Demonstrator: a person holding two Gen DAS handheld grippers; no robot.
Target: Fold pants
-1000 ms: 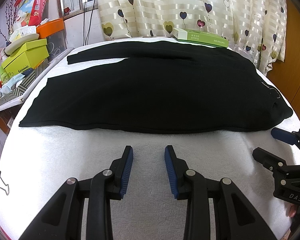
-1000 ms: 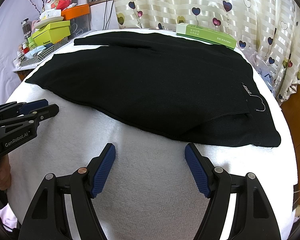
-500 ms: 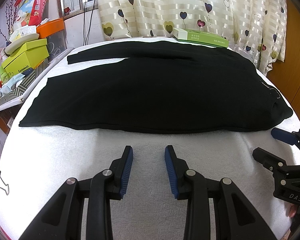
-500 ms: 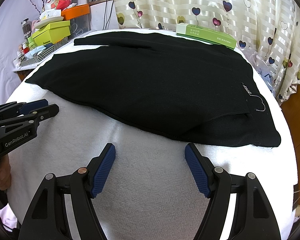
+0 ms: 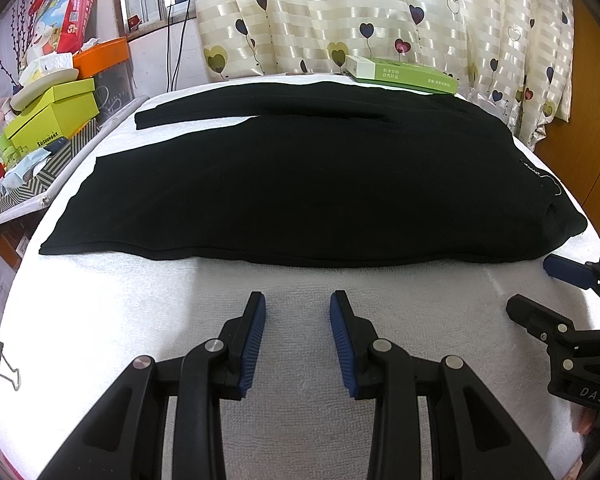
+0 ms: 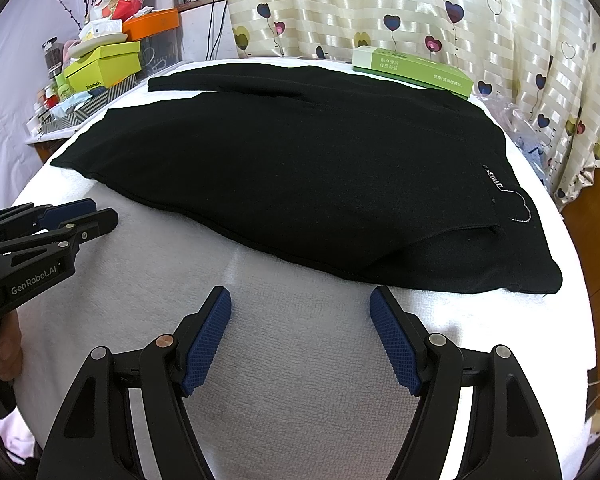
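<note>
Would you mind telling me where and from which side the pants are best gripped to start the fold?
Probably the near edge of the pants, approached low from the front. They lie flat on the white towel, hem left and waist right, so only that thin edge gives purchase. The left tool suits the hem end, the right tool the waist corner.

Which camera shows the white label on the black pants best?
The right wrist view: the label on the black pants is nearer and larger there. In the left wrist view the label is small, near the far right edge.

green box (image 5: 404, 74) | heart curtain (image 5: 380, 12) (striped) | yellow-green boxes (image 5: 52, 118)
</note>
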